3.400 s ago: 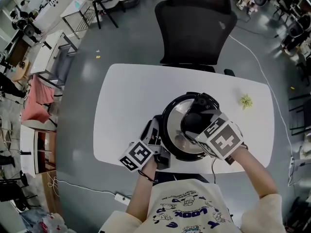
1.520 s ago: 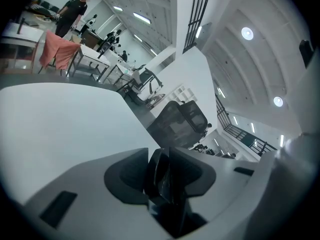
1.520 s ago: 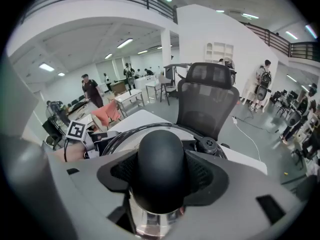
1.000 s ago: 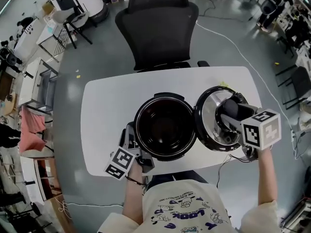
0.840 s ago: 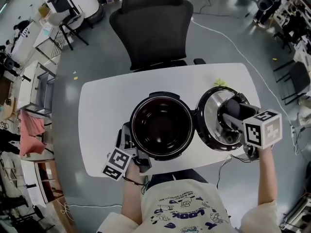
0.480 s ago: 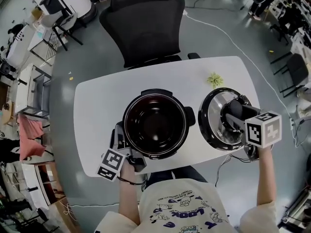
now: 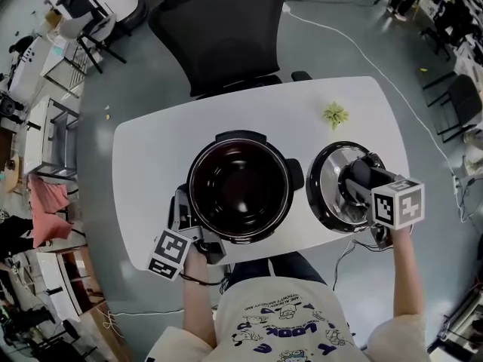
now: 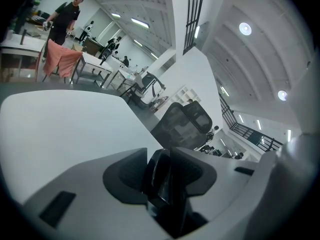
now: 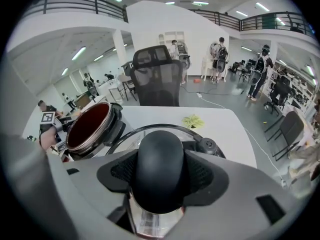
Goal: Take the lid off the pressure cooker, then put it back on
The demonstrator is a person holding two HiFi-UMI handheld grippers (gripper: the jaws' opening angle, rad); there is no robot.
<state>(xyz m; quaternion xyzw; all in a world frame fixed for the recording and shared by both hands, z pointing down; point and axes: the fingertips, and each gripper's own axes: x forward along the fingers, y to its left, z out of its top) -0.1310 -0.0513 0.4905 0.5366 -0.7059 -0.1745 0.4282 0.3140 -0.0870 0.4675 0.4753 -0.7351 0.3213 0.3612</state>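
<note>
Pressure cooker (image 7: 240,191) stands open at frame centre, its dark inner pot showing. Steel lid (image 7: 329,188), black-rimmed, knob up, is off it, just beside it at centre right.

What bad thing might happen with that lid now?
The right gripper holds the lid only by its smooth round knob, so the lid might slip or swing. It is close to the near edge of the table and could tip off. Going back on, it might bump the rim of the open pot.

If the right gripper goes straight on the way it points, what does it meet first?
The lid it grips by the black knob; its steel top lies directly beyond, probably the table under that.
</note>
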